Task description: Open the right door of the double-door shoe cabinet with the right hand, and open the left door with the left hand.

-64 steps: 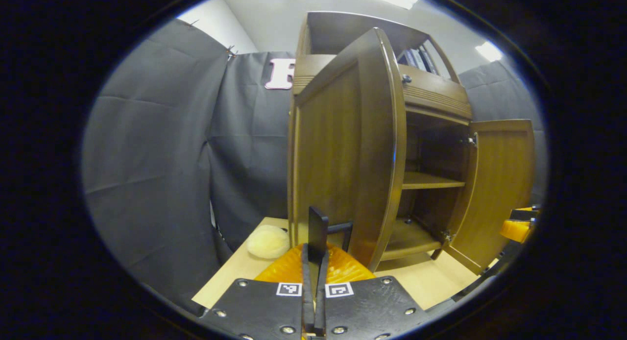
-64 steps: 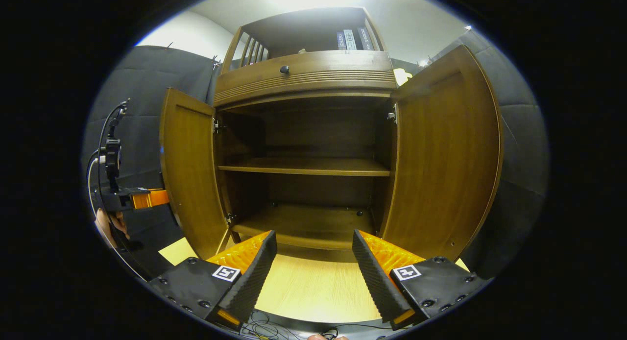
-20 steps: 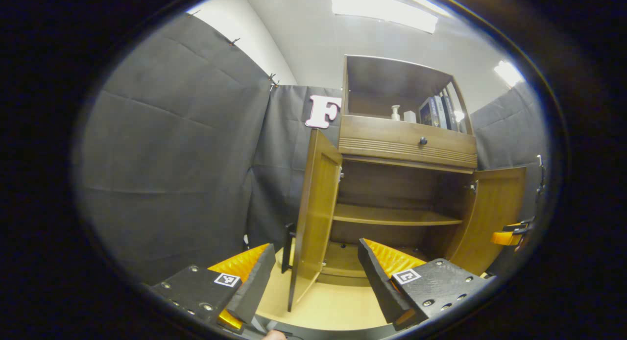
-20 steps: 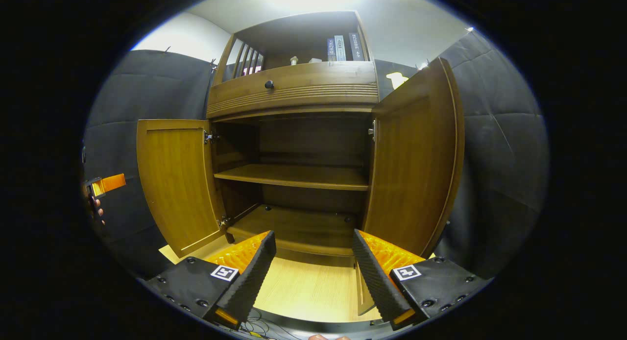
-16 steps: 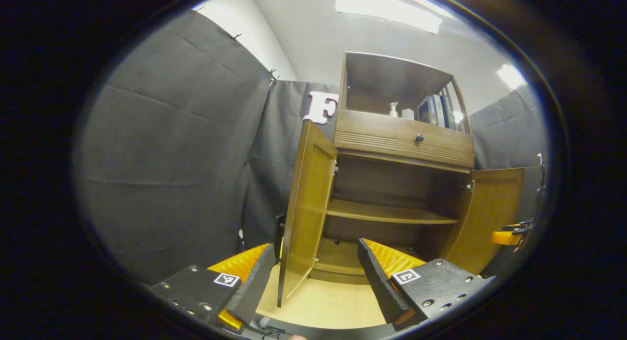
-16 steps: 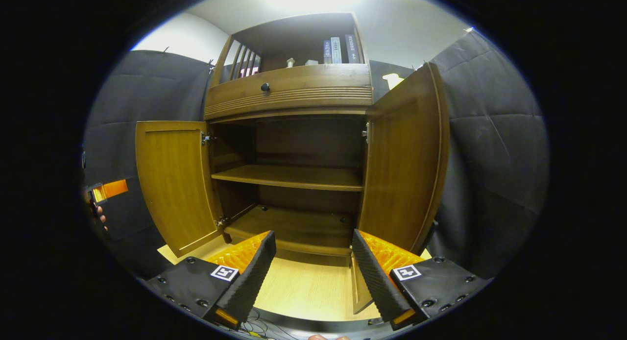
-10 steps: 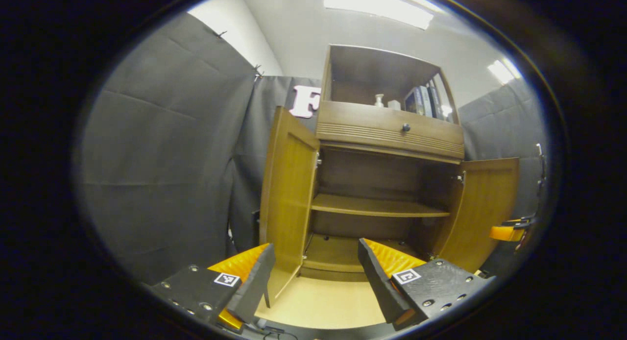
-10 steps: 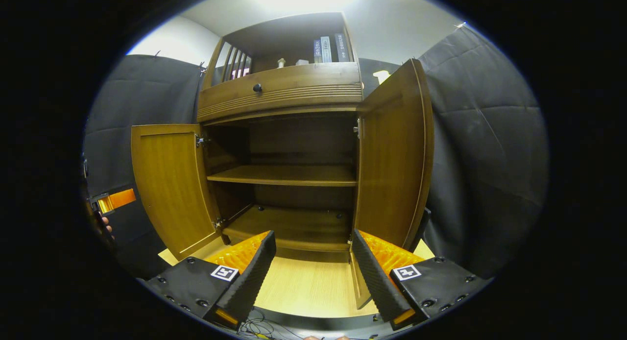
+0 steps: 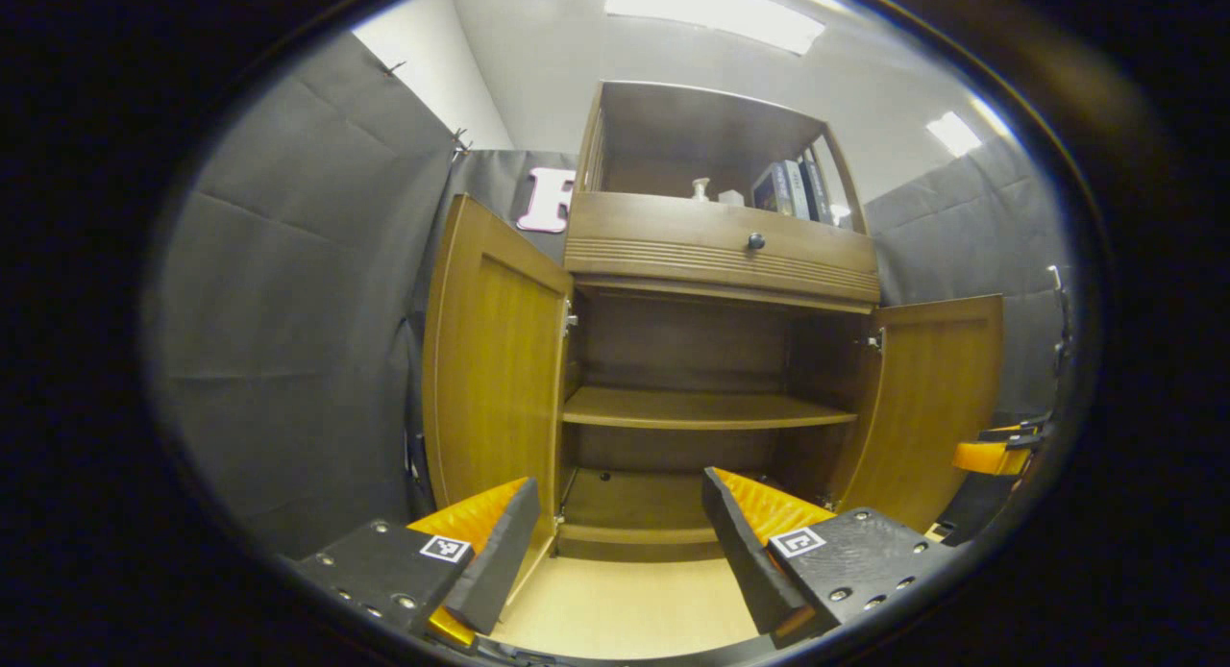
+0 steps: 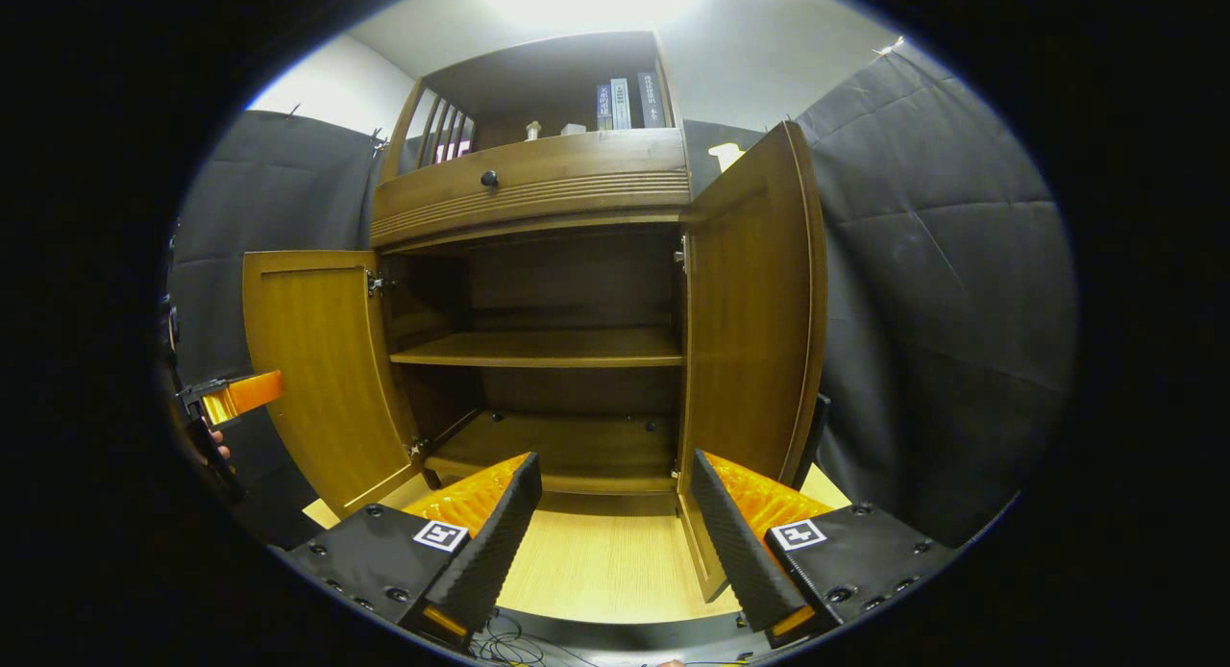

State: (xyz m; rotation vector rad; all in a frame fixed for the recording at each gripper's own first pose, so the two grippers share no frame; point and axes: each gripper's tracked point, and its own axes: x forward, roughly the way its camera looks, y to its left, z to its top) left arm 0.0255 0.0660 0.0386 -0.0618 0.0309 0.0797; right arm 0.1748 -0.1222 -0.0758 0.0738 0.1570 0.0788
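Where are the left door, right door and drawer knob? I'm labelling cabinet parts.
left door (image 9: pixel 495 379), left gripper view, inner panel.
right door (image 10: pixel 754 331), right gripper view, inner panel.
drawer knob (image 10: pixel 489 178), right gripper view, knob's front.

Left gripper (image 9: pixel 615 537) and right gripper (image 10: pixel 610 528): fingers apart, seemingly empty.

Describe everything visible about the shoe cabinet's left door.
The left door is a brown panel that looks like wood, with a raised frame round a flat inset. It stands swung wide open on metal hinges at its inner edge, upright, its inner face showing, beside the bare shelf. In the right gripper view it also hangs open. Nothing grips it; the left tongs stand open and apart from it.
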